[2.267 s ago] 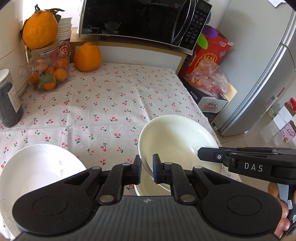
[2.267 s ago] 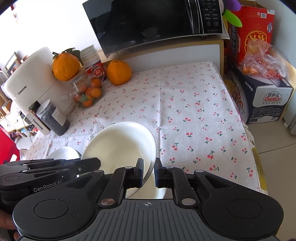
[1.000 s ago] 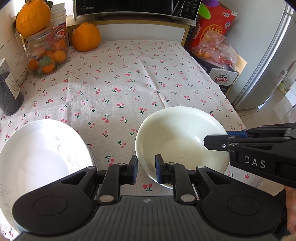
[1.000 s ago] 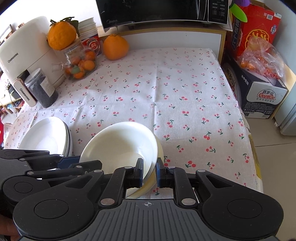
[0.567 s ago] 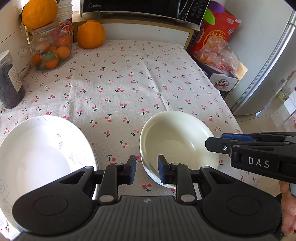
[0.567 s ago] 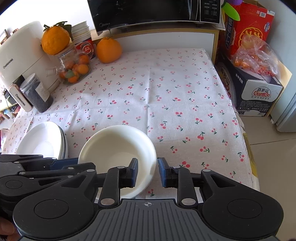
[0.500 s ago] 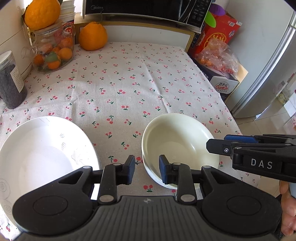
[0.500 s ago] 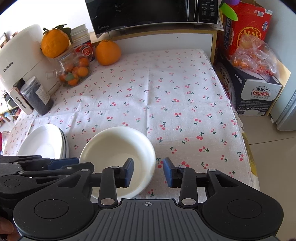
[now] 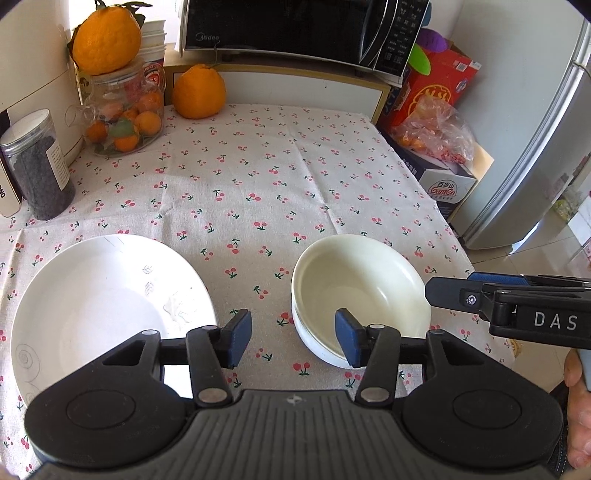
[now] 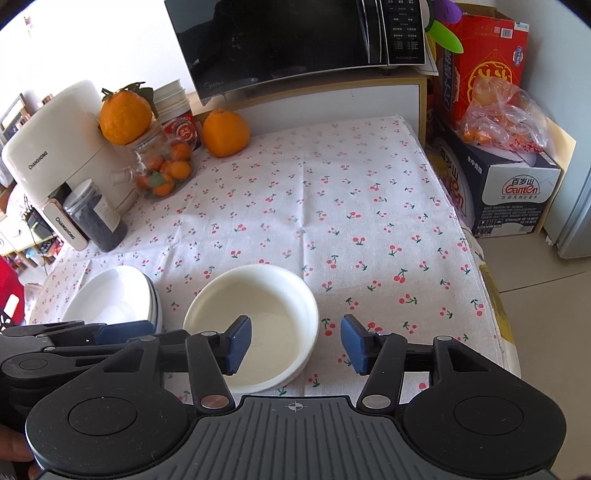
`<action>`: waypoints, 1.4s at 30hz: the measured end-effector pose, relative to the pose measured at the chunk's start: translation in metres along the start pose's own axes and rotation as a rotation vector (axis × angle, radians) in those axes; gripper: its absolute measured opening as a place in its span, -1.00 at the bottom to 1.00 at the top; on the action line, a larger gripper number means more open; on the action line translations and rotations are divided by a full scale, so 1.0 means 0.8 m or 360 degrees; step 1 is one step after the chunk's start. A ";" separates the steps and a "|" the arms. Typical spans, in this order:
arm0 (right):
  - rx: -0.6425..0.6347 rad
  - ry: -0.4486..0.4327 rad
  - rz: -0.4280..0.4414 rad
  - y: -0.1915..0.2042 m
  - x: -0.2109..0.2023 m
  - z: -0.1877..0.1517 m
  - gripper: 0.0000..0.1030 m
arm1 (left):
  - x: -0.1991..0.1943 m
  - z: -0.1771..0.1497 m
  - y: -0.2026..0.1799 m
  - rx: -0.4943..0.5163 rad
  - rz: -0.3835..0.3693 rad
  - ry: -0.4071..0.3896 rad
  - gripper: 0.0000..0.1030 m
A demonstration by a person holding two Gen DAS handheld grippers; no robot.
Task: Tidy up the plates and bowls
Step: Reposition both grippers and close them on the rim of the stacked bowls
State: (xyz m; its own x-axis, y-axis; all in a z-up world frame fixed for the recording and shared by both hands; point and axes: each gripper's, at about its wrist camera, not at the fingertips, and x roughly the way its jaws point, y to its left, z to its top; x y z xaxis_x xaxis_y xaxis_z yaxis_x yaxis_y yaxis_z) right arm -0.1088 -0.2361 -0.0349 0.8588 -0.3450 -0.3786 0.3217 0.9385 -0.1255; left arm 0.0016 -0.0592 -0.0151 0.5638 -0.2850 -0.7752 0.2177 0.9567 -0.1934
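Note:
A cream bowl (image 9: 360, 280) sits nested on a second bowl near the table's front edge; it also shows in the right wrist view (image 10: 255, 317). A stack of white plates (image 9: 107, 306) lies to its left and shows in the right wrist view (image 10: 110, 299). My left gripper (image 9: 293, 341) is open and empty, just short of the bowl's left rim. My right gripper (image 10: 295, 343) is open and empty at the bowl's right rim, its left pad over the bowl. Each gripper shows at the edge of the other's view.
The cherry-print tablecloth (image 9: 258, 177) covers the table. At the back stand a glass jar of small oranges (image 9: 123, 114), a large orange (image 9: 199, 90), a dark canister (image 9: 38, 166) and a microwave (image 9: 295, 26). Boxes and a fridge (image 9: 546, 147) stand right of the table.
Both grippers let go of the cream bowl, which now rests on the other bowl. Both have opened wide and drawn back a little.

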 end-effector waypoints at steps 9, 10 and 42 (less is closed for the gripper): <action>0.0078 -0.0039 0.0018 -0.008 -0.018 -0.019 0.52 | -0.014 -0.012 -0.004 0.0009 0.0005 -0.0045 0.33; 0.0081 -0.0035 0.0014 -0.008 -0.019 -0.021 0.53 | -0.015 -0.013 -0.005 0.0013 0.0003 -0.0049 0.35; 0.0506 0.0138 -0.0072 -0.030 0.049 -0.024 -0.04 | 0.034 0.005 0.024 -0.0293 -0.0142 0.0062 -0.38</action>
State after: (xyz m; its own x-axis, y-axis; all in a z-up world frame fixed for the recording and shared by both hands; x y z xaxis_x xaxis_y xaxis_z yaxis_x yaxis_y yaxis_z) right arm -0.0907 -0.2719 -0.0642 0.8082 -0.3709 -0.4574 0.4787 0.8662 0.1435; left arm 0.0243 -0.0486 -0.0372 0.5169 -0.3702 -0.7718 0.1145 0.9234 -0.3662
